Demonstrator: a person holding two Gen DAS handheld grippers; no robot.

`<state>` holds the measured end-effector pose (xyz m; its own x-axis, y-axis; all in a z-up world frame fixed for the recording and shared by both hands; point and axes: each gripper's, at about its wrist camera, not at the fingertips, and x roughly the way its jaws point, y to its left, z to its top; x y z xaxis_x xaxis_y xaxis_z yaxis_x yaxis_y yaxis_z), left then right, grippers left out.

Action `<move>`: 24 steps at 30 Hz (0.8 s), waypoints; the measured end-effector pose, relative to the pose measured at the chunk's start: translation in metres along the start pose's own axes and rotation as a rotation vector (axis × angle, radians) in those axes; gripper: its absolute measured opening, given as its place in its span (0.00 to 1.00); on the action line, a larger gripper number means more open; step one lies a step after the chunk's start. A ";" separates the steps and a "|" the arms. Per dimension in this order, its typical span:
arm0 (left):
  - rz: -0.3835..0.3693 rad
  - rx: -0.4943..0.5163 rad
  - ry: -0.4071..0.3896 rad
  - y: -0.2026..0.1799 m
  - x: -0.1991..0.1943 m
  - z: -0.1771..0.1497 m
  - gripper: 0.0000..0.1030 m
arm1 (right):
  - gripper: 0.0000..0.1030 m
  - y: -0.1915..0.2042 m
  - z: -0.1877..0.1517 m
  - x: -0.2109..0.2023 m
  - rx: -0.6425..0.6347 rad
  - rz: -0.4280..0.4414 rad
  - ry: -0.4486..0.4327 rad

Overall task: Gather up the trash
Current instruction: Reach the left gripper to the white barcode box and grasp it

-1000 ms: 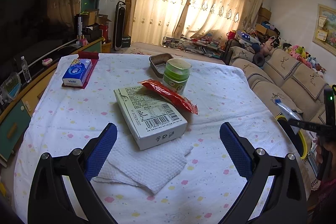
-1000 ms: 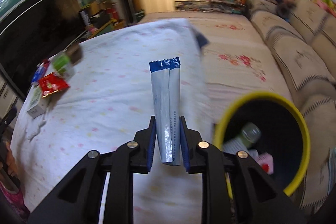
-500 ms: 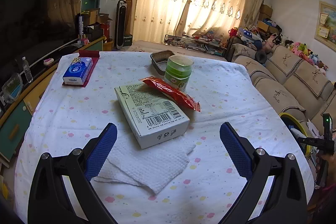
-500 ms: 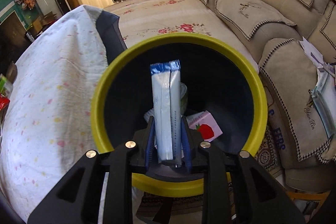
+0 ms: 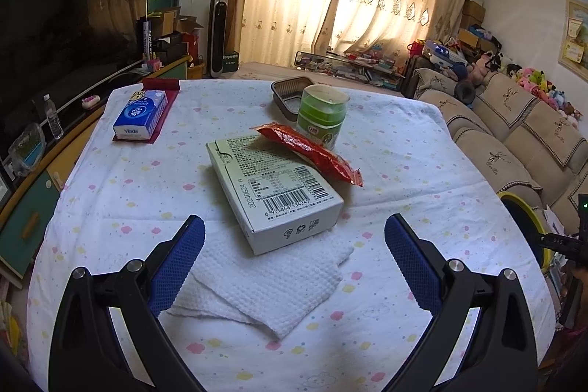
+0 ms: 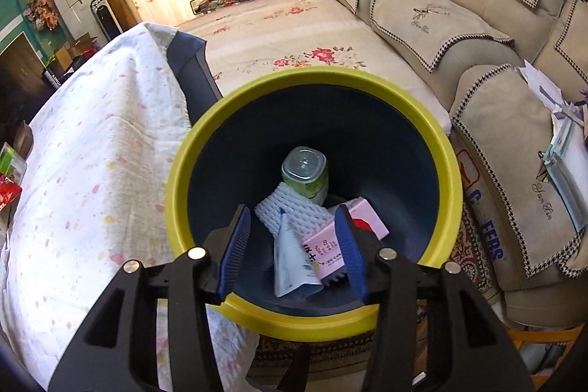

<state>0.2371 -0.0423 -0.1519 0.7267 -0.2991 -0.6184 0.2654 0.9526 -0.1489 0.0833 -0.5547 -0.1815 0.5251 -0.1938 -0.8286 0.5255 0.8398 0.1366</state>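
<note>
In the left wrist view, the left gripper (image 5: pixel 294 245) hovers with its jaws spread wide and empty over a spotted tablecloth (image 5: pixel 110 193), pointing straight at a white cardboard box (image 5: pixel 273 186) that lies just ahead, its long axis running away and slightly leftward from the jaws. A glossy red wrapper (image 5: pixel 310 149) rests slantwise across the box's far end, a waffle-textured paper towel (image 5: pixel 264 278) is pinned under its near end, and a green plastic tub (image 5: pixel 322 118) stands behind; this hand looks nearer to all of them. In the right wrist view, the right gripper (image 6: pixel 291 250) hangs above a yellow-rimmed bin (image 6: pixel 176 179) beside the table, its jaws opening with nothing pressed between them; a white-and-blue sachet (image 6: pixel 290 259) lies inside among a foam net, pink carton and bottle.
</note>
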 end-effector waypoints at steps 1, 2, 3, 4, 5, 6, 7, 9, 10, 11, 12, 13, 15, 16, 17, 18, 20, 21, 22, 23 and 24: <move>-0.002 0.002 0.006 -0.001 0.002 0.000 0.94 | 0.45 0.001 0.001 0.000 0.000 0.006 0.002; -0.007 0.007 0.016 -0.004 0.004 0.000 0.94 | 0.45 0.002 0.000 0.001 0.001 0.012 0.004; -0.005 0.013 0.026 -0.006 0.006 0.000 0.94 | 0.45 0.003 0.000 0.002 0.001 0.019 0.007; 0.003 0.019 0.035 -0.010 0.007 0.001 0.94 | 0.45 0.003 0.000 0.003 0.001 0.023 0.009; 0.022 0.026 0.051 -0.014 0.011 0.003 0.94 | 0.46 0.004 0.000 0.003 0.000 0.027 0.010; 0.038 0.028 0.067 -0.017 0.014 0.005 0.94 | 0.46 0.004 0.000 0.004 -0.002 0.029 0.011; 0.053 0.024 0.086 -0.019 0.018 0.007 0.94 | 0.46 0.005 -0.001 0.004 -0.004 0.032 0.011; 0.080 0.010 0.132 -0.023 0.028 0.014 0.94 | 0.46 0.005 -0.002 0.005 -0.006 0.037 0.011; 0.104 -0.002 0.156 -0.023 0.034 0.017 0.94 | 0.46 0.004 -0.002 0.005 -0.005 0.043 0.012; 0.123 -0.017 0.176 -0.021 0.039 0.019 0.94 | 0.46 0.003 -0.001 0.006 -0.003 0.047 0.013; 0.135 -0.044 0.197 -0.018 0.045 0.022 0.94 | 0.46 0.002 -0.002 0.006 -0.002 0.050 0.013; 0.136 -0.069 0.209 -0.015 0.050 0.024 0.94 | 0.46 0.001 -0.003 0.006 0.001 0.053 0.012; 0.140 -0.106 0.234 -0.009 0.059 0.026 0.94 | 0.47 -0.001 -0.004 0.006 0.005 0.057 0.013; 0.138 -0.116 0.244 -0.008 0.063 0.027 0.94 | 0.47 -0.002 -0.004 0.006 0.007 0.057 0.015; 0.141 -0.129 0.252 -0.006 0.067 0.028 0.94 | 0.47 -0.004 -0.004 0.007 0.008 0.057 0.016; 0.140 -0.141 0.256 -0.004 0.070 0.028 0.94 | 0.47 -0.005 -0.004 0.007 0.010 0.058 0.018; 0.144 -0.163 0.264 0.000 0.077 0.030 0.94 | 0.47 -0.007 -0.004 0.008 0.013 0.060 0.021; 0.152 -0.168 0.266 0.002 0.080 0.031 0.94 | 0.47 -0.007 -0.005 0.009 0.014 0.061 0.022; 0.161 -0.170 0.268 0.003 0.083 0.033 0.94 | 0.47 -0.008 -0.005 0.010 0.015 0.062 0.024; 0.165 -0.170 0.271 0.004 0.086 0.034 0.94 | 0.47 -0.008 -0.006 0.011 0.015 0.063 0.026; 0.170 -0.170 0.277 0.006 0.090 0.036 0.94 | 0.47 -0.008 -0.006 0.011 0.016 0.064 0.028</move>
<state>0.3264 -0.0658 -0.1805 0.5457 -0.1311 -0.8277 0.0297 0.9901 -0.1373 0.0810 -0.5605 -0.1952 0.5393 -0.1259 -0.8326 0.5022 0.8417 0.1980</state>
